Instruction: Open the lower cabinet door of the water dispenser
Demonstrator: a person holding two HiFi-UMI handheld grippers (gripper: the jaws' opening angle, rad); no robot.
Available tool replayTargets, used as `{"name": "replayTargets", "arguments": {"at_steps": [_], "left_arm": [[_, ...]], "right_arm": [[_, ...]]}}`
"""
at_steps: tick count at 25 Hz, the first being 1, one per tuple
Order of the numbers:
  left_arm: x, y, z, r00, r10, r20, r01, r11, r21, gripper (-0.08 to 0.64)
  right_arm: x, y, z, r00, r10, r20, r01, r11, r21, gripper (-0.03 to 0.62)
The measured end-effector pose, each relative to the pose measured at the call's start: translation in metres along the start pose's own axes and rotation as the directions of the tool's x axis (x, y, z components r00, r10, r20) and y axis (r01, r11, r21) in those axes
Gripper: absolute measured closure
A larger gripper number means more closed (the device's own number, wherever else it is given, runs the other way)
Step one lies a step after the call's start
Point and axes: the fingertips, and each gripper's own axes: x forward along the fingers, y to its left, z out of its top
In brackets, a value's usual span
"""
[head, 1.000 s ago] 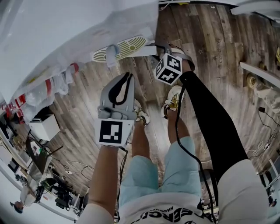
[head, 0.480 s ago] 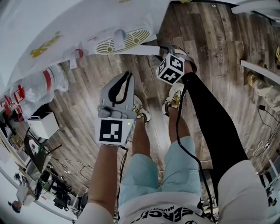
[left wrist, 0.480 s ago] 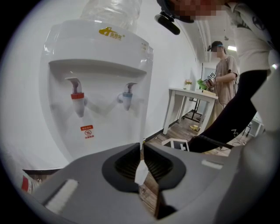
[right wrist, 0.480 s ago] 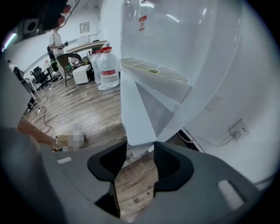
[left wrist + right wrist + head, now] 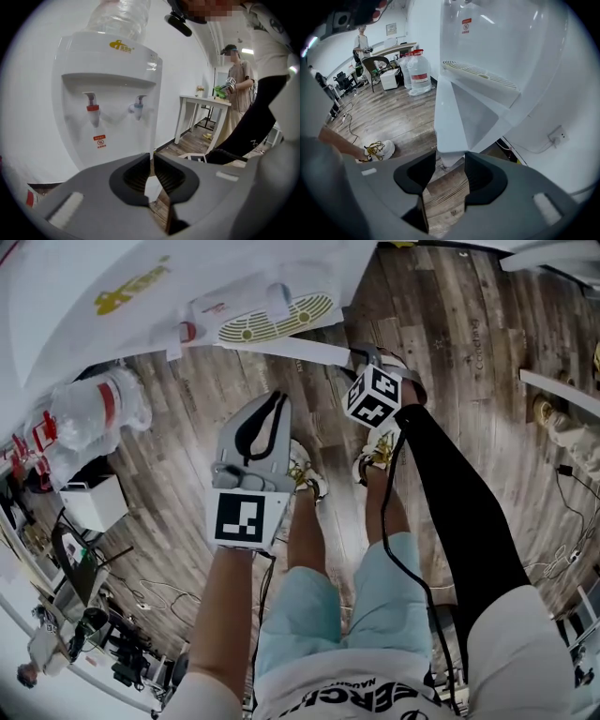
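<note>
White lower cabinet door (image 5: 457, 117) stands swung out from the water dispenser (image 5: 110, 93), its edge pinched in the right hand-held gripper (image 5: 449, 164). Left hand-held gripper (image 5: 152, 161) closed, empty. Risk: the shallow bite slips if the pull leaves the hinge arc.

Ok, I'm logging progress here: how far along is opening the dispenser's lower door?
Done: the cabinet door already stands swung well out from the water dispenser. In hand: the right gripper has its jaws on the door's free edge. The left gripper is shut and idle, holding nothing. Left: at most a little more swing, then letting go.
</note>
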Motion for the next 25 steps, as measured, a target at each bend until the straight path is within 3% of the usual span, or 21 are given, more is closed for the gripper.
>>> {"name": "replayTargets", "arguments": {"at_steps": [18, 25], "left_arm": [[-0.041, 0.015, -0.004, 0.999, 0.031, 0.031, -0.03, 0.999, -0.02, 0.506], [-0.058, 0.027, -0.012, 0.998, 0.046, 0.035, -0.045, 0.998, -0.037, 0.505]], "right_arm": [[-0.003, 0.087, -0.003, 0.996, 0.08, -0.03, -0.079, 0.997, 0.021, 0.405], [0.004, 0.122, 0.02, 0.992, 0.128, -0.016, -0.128, 0.992, -0.003, 0.405]]}}
